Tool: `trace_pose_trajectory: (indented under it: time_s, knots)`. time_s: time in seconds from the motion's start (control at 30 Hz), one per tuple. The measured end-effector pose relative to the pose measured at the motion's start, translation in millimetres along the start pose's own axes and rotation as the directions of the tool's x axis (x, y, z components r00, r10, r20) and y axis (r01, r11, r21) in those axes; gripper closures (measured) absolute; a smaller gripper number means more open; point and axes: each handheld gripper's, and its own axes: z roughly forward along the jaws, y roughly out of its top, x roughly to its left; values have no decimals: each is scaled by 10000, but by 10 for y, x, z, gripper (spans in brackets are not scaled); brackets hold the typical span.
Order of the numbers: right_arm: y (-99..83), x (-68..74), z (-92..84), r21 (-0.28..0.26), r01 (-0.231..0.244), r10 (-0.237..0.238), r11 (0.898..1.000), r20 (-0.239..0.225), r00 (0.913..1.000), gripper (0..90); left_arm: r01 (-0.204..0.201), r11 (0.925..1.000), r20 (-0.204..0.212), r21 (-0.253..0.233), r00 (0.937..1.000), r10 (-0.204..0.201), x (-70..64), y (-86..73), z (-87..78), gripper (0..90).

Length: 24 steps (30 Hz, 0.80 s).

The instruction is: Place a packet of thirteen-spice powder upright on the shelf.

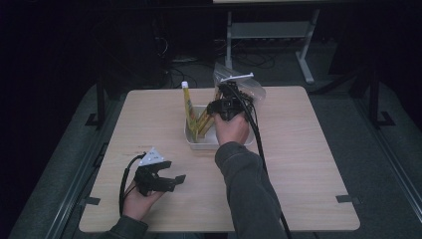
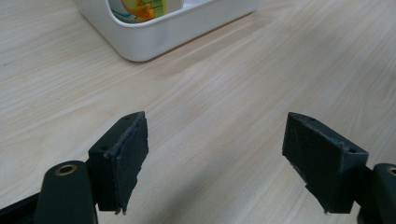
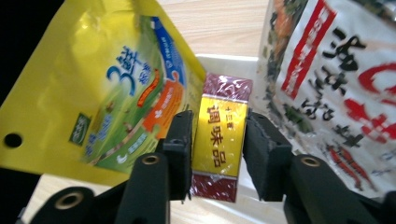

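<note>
Taking the white bin (image 1: 191,141) as landmark: it sits on the table (image 1: 308,164) just beyond centre, and everything of interest stands in it or close to it.

Largest item: a clear bag (image 3: 336,88) with red and black print, showing dark dried contents, standing at the bin's far right. Judged light, crinkly and slippery, liable to deform under a pinch.

Next: a yellow pouch (image 3: 107,88) leaning upright at the bin's left side, with a hang hole at one corner. Judged light, semi-stiff film; best taken by its flat upper edge.

Smallest: a gold packet (image 3: 219,140) with dark red ends, inside the bin between pouch and bag. Judged light, glossy, slightly compressible, likely to slip if held at the foil tip. The mid-body, across the narrow width, looks the sound place to hold.

Right gripper (image 3: 218,154): over the bin, jaws set on both long sides of the packet at mid-body. Contact appears made on both sides, so I read it as clamped on the packet, which stands roughly upright and touches or nearly touches the pouch.

Left gripper (image 2: 215,158): well short of the bin, towards the person and to the bin's left, jaws wide apart over bare table, holding nothing. The bin's near corner (image 2: 140,46) shows ahead of it.
</note>
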Motion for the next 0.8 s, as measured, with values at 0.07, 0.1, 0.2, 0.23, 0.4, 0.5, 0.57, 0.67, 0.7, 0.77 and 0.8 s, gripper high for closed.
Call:
trace_pose_trajectory:
  time_s: [0.07,0.1,0.2,0.23,0.4,0.5,0.57,0.67,0.7,0.77,0.8]
  knots:
    - [-15,6,-1,39,0,0,10000,-51,10000,604,-27,10000,2,0,10000,27,-6,2,-1,217]
    - [-42,27,3,84,140,-140,9999,-68,9999,604,-58,10000,-8,-2,10000,58,-14,4,0,218]
    - [-57,49,12,138,182,-180,9997,-137,9997,603,-83,10000,0,1,10000,83,-21,5,3,217]
    - [-62,61,17,125,234,-232,9996,-157,9996,601,-96,10000,-8,11,10000,96,-23,5,4,217]
    - [-69,89,68,196,187,-179,9996,-382,9991,589,-75,10000,-6,13,10000,76,-14,2,3,218]
    - [-62,82,95,214,151,-141,9997,-475,9988,585,-42,10000,-39,-29,10000,42,-1,0,-6,218]
    - [-56,74,106,201,149,-138,9997,-548,9984,581,-12,10000,-59,-51,10000,11,6,-1,-9,218]
    - [-49,69,114,240,227,-213,9995,-582,9981,575,-32,10000,-73,-26,10000,31,7,-2,-7,218]
    - [-49,71,115,255,260,-245,9993,-581,9980,572,-34,10000,-79,-31,10000,34,5,-2,-7,218]
    - [-49,71,123,308,342,-324,9989,-599,9977,567,-67,10000,-106,-12,9999,67,3,-1,-7,218]
    - [-47,68,130,345,367,-343,9987,-681,9971,564,-71,10000,-96,-11,9999,70,1,-1,-8,218]
